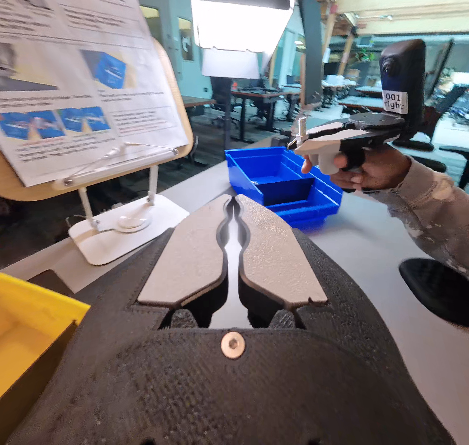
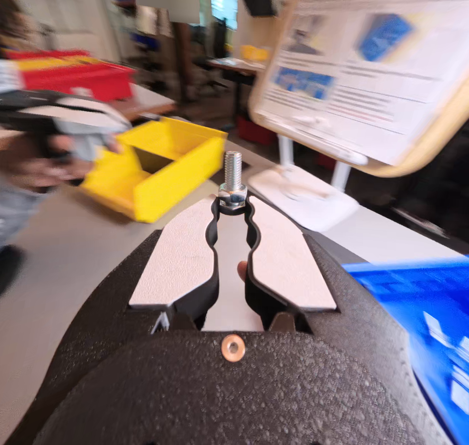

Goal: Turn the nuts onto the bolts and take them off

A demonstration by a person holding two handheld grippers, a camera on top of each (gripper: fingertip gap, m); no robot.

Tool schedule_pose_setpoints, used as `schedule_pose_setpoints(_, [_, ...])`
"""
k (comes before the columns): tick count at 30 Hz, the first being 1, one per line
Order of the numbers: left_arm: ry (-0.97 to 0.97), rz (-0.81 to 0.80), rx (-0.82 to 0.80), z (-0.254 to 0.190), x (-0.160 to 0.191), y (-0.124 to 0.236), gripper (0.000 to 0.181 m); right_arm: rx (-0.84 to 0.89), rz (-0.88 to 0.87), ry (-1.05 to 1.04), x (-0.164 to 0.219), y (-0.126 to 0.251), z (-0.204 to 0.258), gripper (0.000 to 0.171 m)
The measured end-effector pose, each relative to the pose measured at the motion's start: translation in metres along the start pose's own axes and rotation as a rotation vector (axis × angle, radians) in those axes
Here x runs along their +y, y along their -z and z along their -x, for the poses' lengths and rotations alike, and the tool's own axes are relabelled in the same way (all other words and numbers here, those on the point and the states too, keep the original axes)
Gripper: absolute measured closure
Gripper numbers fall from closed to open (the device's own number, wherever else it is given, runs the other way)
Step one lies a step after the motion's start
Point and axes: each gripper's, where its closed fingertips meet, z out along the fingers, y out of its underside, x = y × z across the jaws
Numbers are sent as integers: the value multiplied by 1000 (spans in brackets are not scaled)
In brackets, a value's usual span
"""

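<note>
Right tool (image 2: 232, 205) clamps a small, stiff, slippery steel bolt (image 2: 233, 169) upright by its nutted base; left tool (image 1: 234, 200) closed, empty.

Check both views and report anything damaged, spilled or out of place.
One small flaw: the left gripper has a chipped, ragged corner at the rear of one pale plate. Otherwise nothing stands out. The bolt stands upright in the right gripper, nut on; the blue bin and yellow bin sit flat, nothing spilled.

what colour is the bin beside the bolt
Yellow bin, left of the bolt; clearest in the right wrist view.
</note>
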Motion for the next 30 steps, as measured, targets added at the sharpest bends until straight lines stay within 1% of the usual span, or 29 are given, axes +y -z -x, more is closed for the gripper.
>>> schedule_pose_setpoints(2, [35,-39,-47,12,-4,4,181,216,102,-11,9,14,-69,153])
schedule_pose_setpoints(3, [49,-54,-68,18,-5,6,181,315,190,-10,19,22,-104,153])
schedule_pose_setpoints(5, [63,-62,-106,28,-6,9,181,505,397,7,47,38,-170,152])
schedule_pose_setpoints(7, [64,-66,-143,36,-7,13,179,604,599,-47,84,50,-217,153])
schedule_pose_setpoints(9, [60,-77,-173,41,-9,17,172,653,748,-127,121,55,-248,152])
schedule_pose_setpoints(11, [35,-84,-203,45,-12,22,166,698,893,-176,156,62,-270,152])
schedule_pose_setpoints(13, [2,-82,-233,51,-14,27,162,731,992,-219,181,65,-283,152])
schedule_pose_setpoints(15, [-14,-83,-259,58,-14,31,160,760,1056,-243,198,66,-293,152])
schedule_pose_setpoints(19, [-6,-71,-293,75,-9,36,160,811,1106,-289,222,67,-309,153])
schedule_pose_setpoints(22, [8,-62,-310,86,-3,39,160,837,1099,-275,224,69,-316,152])
schedule_pose_setpoints(24, [17,-58,-313,90,-1,41,160,825,1057,-215,208,65,-316,145])
schedule_pose_setpoints(26, [23,-62,-309,92,-4,44,160,794,983,-156,183,62,-310,139])
schedule_pose_setpoints(28, [24,-67,-295,90,-8,47,159,749,879,-93,151,60,-297,134])
schedule_pose_setpoints(30, [22,-72,-283,86,-15,50,154,674,732,-14,113,56,-273,132])
